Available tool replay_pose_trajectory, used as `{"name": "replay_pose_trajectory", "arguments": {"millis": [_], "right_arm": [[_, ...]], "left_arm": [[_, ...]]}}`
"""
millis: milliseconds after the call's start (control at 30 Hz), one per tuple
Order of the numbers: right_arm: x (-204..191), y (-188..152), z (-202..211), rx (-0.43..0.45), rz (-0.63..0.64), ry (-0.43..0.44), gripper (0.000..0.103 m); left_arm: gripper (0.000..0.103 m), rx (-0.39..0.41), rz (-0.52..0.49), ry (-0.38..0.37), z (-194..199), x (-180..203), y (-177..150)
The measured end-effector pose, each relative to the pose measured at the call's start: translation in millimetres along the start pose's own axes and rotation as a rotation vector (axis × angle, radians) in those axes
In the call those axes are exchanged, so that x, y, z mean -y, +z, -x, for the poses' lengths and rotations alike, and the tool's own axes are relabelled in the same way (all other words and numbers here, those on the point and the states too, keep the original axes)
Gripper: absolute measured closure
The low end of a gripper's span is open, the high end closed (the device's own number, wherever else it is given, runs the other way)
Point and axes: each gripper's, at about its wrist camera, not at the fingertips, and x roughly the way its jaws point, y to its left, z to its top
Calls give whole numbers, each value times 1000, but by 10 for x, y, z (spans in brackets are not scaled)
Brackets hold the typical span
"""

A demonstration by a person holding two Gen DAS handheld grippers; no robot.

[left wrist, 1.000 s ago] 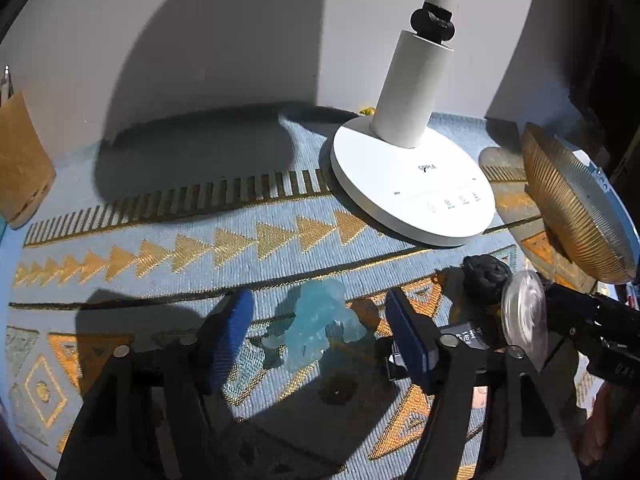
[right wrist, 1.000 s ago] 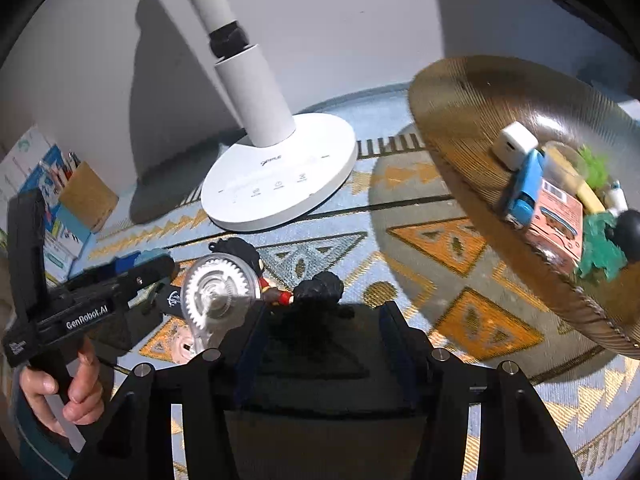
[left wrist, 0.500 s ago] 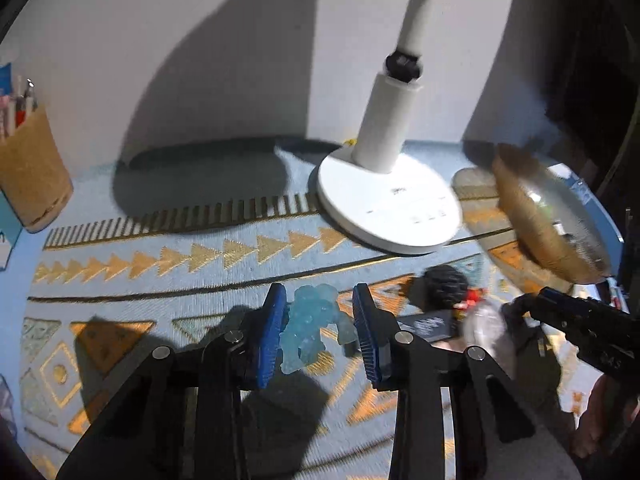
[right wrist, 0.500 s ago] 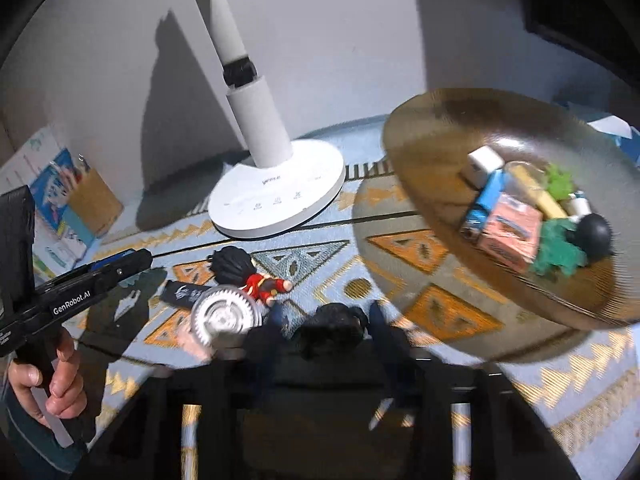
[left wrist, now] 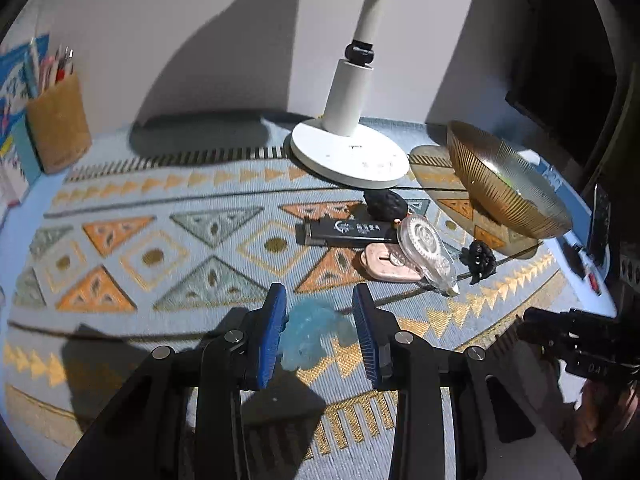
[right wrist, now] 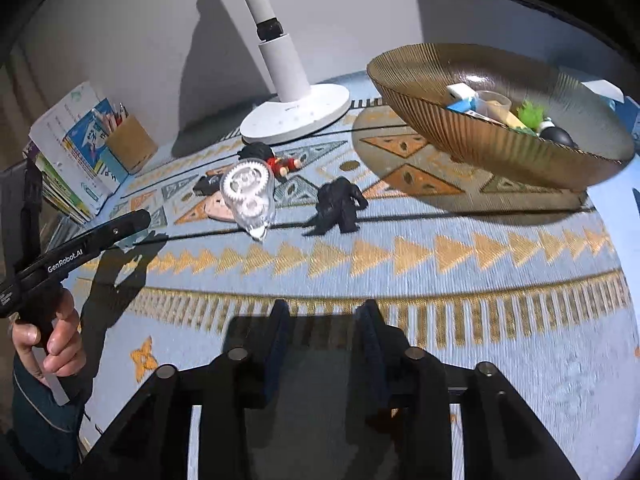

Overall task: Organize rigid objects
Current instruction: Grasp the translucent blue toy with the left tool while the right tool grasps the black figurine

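Note:
My left gripper [left wrist: 319, 309] is shut on a pale blue translucent figure [left wrist: 310, 332] and holds it above the patterned mat. My right gripper [right wrist: 323, 314] is open and empty, pulled back from a black monster figure [right wrist: 337, 205] that stands on the mat. A clear correction-tape dispenser [right wrist: 248, 192], a pink flat piece [left wrist: 386, 264], a black stick [left wrist: 346, 232] and a small red figure [right wrist: 285, 164] lie in a cluster by the lamp. The gold ribbed bowl [right wrist: 472, 136] at the right holds several small items.
A white desk lamp [right wrist: 296, 114] stands at the back centre. A tan pencil cup [left wrist: 58, 124] and books [right wrist: 68, 152] stand at the back left. A dark monitor is behind the bowl. The left gripper's handle [right wrist: 76, 252] shows at the left.
My left gripper closed on the blue figure, lifted it and drew back. My right gripper backed away from the black monster figure, which stays on the mat.

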Motion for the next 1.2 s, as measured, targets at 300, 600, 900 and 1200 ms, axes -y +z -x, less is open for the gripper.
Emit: {"name": "replay_pose_trajectory", "arguments": {"millis": [300,600,900,1200], "right_arm": [[5,383,-265,-13,-48,-66,39],[-145,560,-577,26,-12,-168,55],[-196,497,-515,61,47,-167,66],[-241,478,-479,86,70,-162,66]], "left_arm": [[72,19,-7,0,-49,-13,-75],[59,-43,-59,13,-128,66,-105],[55,-106,-79,19,-158,51,-161],[54,-97,-79,71,-33,97,-302]]}}
